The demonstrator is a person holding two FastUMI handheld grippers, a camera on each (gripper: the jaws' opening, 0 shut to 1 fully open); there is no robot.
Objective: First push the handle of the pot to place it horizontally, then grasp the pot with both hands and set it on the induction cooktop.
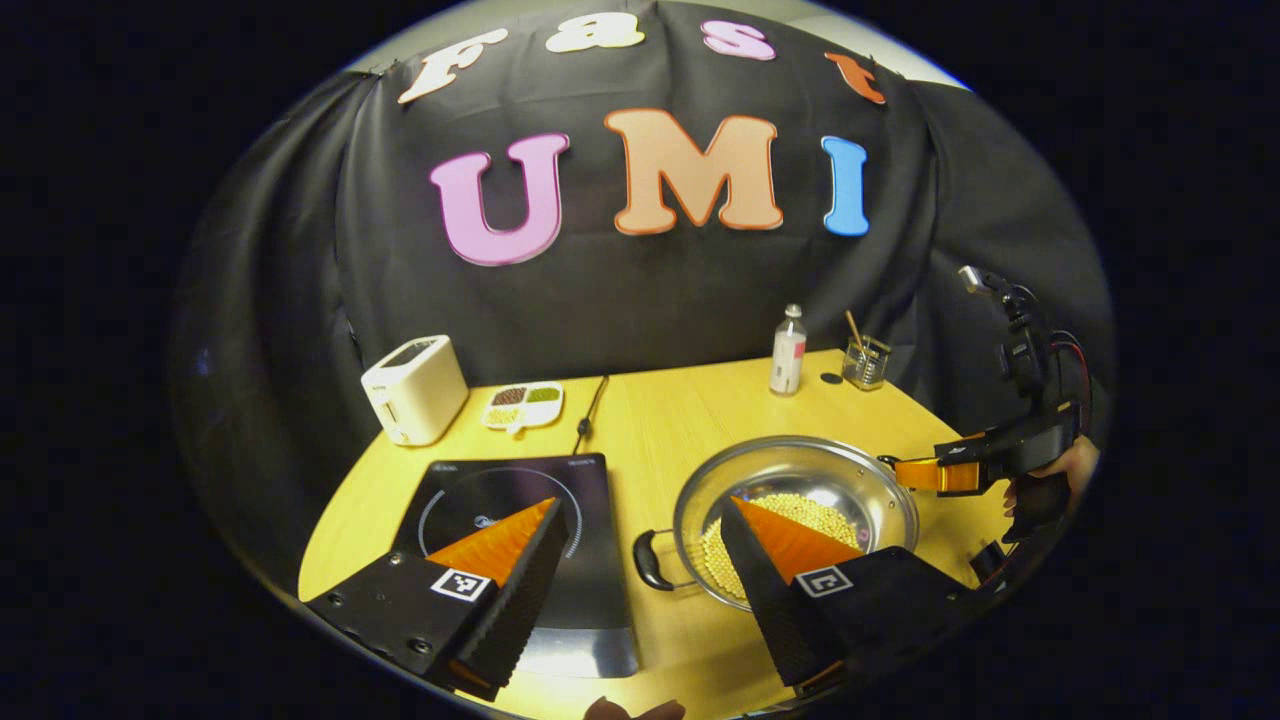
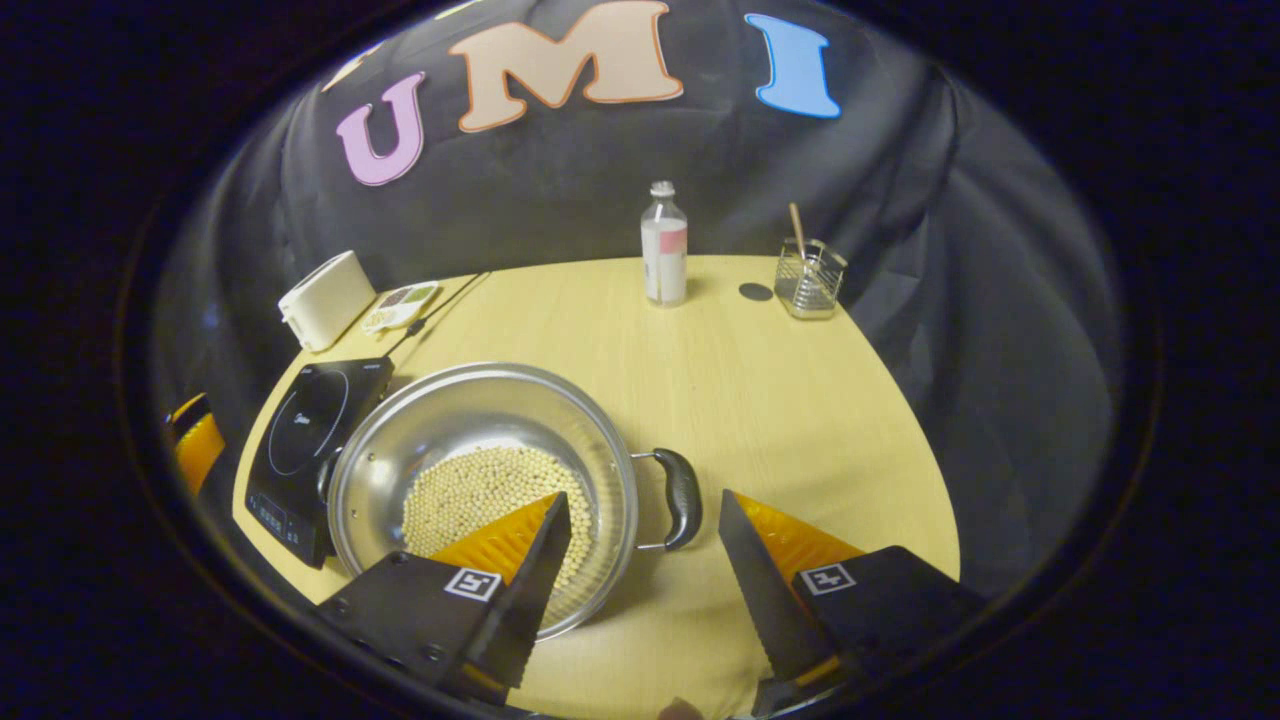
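Pot (image 2: 485,480) sits beside cooktop (image 2: 305,440); bare table (image 2: 760,400) spreads rightward.

Steel pot (image 2: 480,470): shallow, two black side handles (image 2: 681,497), sitting left-right, upright on the tabletop (image 2: 720,380), pale round beans (image 2: 480,495) covering its bottom. Black induction cooktop (image 1: 520,530) lies flat just left of the pot, nothing on it.
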